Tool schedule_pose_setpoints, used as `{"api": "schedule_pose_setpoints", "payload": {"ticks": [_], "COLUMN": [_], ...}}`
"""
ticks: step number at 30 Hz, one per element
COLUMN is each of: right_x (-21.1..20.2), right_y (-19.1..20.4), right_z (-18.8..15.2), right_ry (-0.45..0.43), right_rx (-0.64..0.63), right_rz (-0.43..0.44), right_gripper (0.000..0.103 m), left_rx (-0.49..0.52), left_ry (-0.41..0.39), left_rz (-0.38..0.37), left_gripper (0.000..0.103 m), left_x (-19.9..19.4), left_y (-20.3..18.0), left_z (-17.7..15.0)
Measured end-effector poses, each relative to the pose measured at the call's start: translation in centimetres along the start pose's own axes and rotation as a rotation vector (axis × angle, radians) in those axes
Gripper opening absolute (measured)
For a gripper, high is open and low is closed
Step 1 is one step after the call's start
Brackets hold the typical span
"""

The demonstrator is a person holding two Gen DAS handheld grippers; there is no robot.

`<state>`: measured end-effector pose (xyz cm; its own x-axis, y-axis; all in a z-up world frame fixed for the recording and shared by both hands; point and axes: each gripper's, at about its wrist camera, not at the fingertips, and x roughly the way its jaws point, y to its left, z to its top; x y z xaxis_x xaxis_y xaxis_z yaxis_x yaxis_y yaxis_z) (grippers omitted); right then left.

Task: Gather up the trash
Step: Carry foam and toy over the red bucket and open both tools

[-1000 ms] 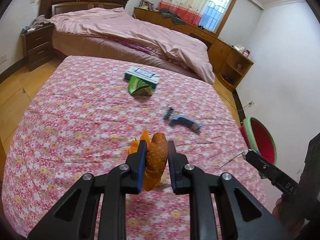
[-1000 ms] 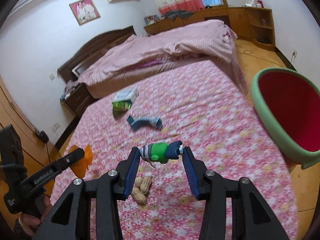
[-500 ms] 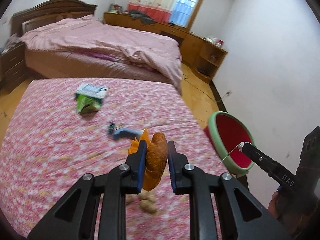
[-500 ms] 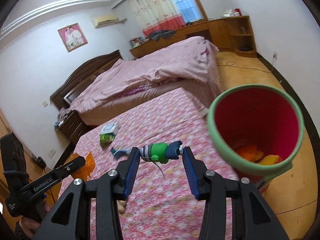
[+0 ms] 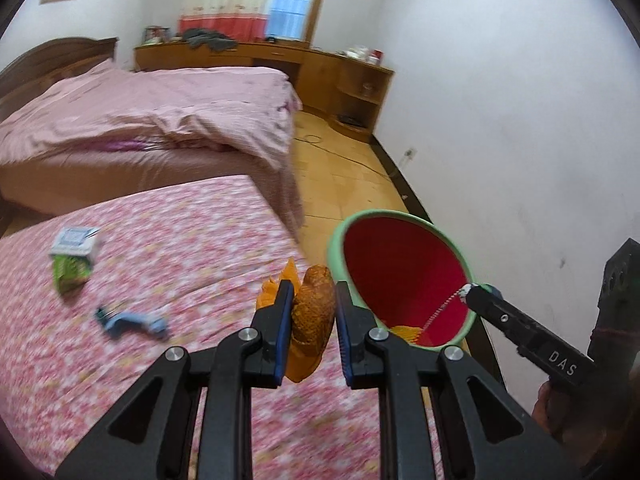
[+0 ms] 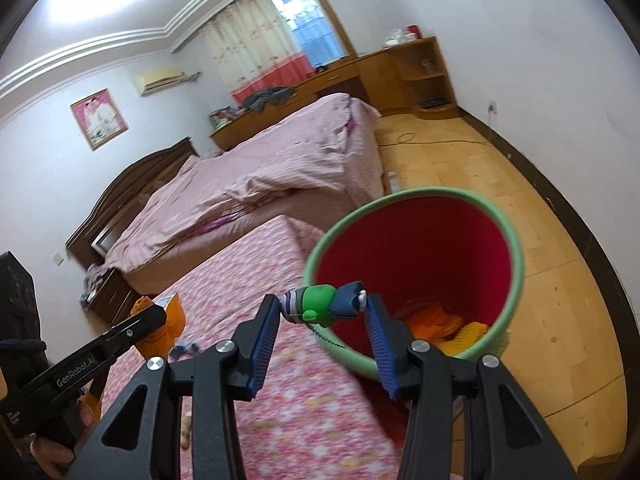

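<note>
My left gripper (image 5: 311,298) is shut on a brown, rough-skinned fruit peel (image 5: 314,306) with orange scraps behind it, held over the floral bed's right edge, just left of the bin. The bin (image 5: 404,276) is red inside with a green rim. My right gripper (image 6: 323,308) is shut on a small green, blue and striped toy figure (image 6: 322,305) with a thin chain hanging from it, held right over the near rim of the bin (image 6: 420,248). Orange and yellow scraps (image 6: 444,322) lie at the bin's bottom.
On the floral bedspread (image 5: 168,264) lie a green and white carton (image 5: 74,254) and a blue crumpled piece (image 5: 132,322). A second bed with a pink quilt (image 5: 152,116) stands behind. Wooden floor (image 6: 500,184) and a white wall flank the bin.
Both grippers have swung to the right, away from the middle of the bed towards the bin. The bin now looms large in both views. Each gripper keeps its load.
</note>
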<state>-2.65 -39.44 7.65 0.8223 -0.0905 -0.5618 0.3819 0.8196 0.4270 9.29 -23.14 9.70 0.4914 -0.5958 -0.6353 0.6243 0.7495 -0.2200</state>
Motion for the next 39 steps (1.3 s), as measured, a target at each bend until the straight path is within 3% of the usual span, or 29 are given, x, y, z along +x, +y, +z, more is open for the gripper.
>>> {"api": "schedule_pose_setpoints", "payload": {"ticks": [8, 17, 21, 26, 32, 35, 39], "right_x": [1.4, 3.9, 4.6, 5.0, 4.5, 4.2, 3.8], "right_y": [-4.6, -8.5, -9.5, -10.2, -10.0, -10.1, -10.0], "right_z": [0.2, -0.3, -0.6, -0.9, -1.0, -1.0, -0.8], "right_ry": [0.016, 0.068, 0.084, 0.096, 0.086, 0.078, 0.066], "right_rx": [0.076, 0.14, 0.167, 0.191, 0.195, 0.202, 0.217], "right_rz": [-0.055, -0.091, -0.087, -0.087, -0.085, -0.087, -0.086], "right_gripper": [0.047, 0.048, 0.049, 0.049, 0.059, 0.06, 0.061], "left_rx": [0.066, 0.087, 0.098, 0.096, 0.066, 0.058, 0.06], "left_ry": [0.056, 0.135, 0.125, 0.123, 0.132, 0.121, 0.095], "left_rz": [-0.061, -0.099, -0.115, -0.102, -0.086, -0.092, -0.103], "left_gripper": [0.02, 0.02, 0.021, 0.04, 0.042, 0.049, 0.051], "left_x": [5.5, 11.2, 11.7, 12.1, 12.1, 11.6, 10.9], "left_y": [-4.0, -5.7, -5.9, -6.0, -5.4, -5.3, -5.4], "left_z": [0.5, 0.2, 0.1, 0.2, 0.3, 0.5, 0.7]}}
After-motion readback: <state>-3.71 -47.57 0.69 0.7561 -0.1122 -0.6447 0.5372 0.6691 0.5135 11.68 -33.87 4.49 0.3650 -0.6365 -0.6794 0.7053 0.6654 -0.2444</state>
